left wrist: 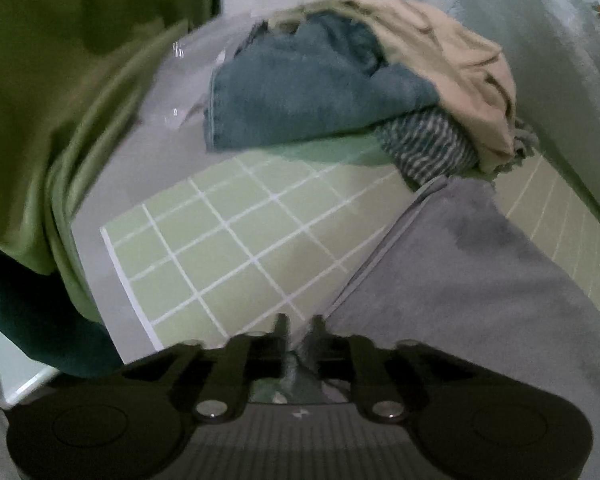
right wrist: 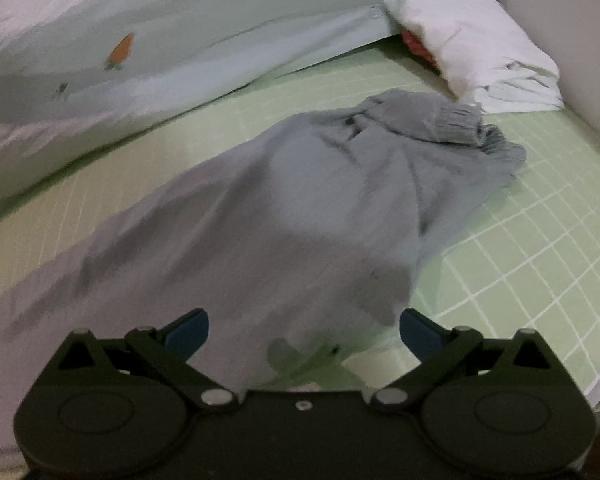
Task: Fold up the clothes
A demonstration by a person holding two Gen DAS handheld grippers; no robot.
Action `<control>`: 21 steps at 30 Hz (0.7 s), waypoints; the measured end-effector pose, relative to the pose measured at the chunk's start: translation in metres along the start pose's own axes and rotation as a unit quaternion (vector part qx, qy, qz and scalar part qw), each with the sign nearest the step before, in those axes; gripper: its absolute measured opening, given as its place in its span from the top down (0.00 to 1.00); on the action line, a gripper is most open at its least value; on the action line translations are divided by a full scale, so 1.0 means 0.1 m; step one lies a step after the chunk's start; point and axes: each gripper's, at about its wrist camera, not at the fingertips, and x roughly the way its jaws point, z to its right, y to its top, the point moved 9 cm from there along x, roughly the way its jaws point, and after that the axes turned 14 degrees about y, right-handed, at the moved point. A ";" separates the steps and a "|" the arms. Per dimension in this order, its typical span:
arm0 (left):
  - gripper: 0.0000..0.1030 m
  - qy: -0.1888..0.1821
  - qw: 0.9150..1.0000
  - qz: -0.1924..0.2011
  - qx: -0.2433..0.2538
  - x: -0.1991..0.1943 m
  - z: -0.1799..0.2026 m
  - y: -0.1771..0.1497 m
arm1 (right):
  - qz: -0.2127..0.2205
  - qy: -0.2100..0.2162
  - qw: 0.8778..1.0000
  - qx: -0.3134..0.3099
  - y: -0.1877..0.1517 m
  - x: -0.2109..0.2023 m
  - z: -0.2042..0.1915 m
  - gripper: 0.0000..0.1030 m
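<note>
Nearest your left wrist camera, the left gripper (left wrist: 298, 330) has its jaws set narrow, with a fold of the grey knitted garment (left wrist: 480, 280) between the fingertips; you cannot tell whether the pads actually press on it. To the left of that gripper, an olive-green cloth (left wrist: 40, 100) hangs over a dark green cloth (left wrist: 32, 320). Ahead lies the light green sheet with a white grid (left wrist: 228, 240). Beyond it sits a heap: a folded teal towel (left wrist: 300, 88), a striped dark fabric (left wrist: 428, 144) and a beige garment (left wrist: 452, 60) on top. A pale blue duvet (left wrist: 540, 40) rises at the right.

In your right wrist view, the right gripper (right wrist: 304, 330) stands with its jaws wide, blue pads apart, above the near edge of the grey garment and not gripping it. The garment spreads away across the sheet, its ribbed cuffs (right wrist: 460, 120) at the far end, near a white pillow (right wrist: 472, 40).
</note>
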 end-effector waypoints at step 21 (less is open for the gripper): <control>0.36 -0.083 0.982 -0.002 0.170 -0.82 2.39 -0.89 | 0.053 -0.001 0.999 0.009 1.31 0.65 1.26 0.11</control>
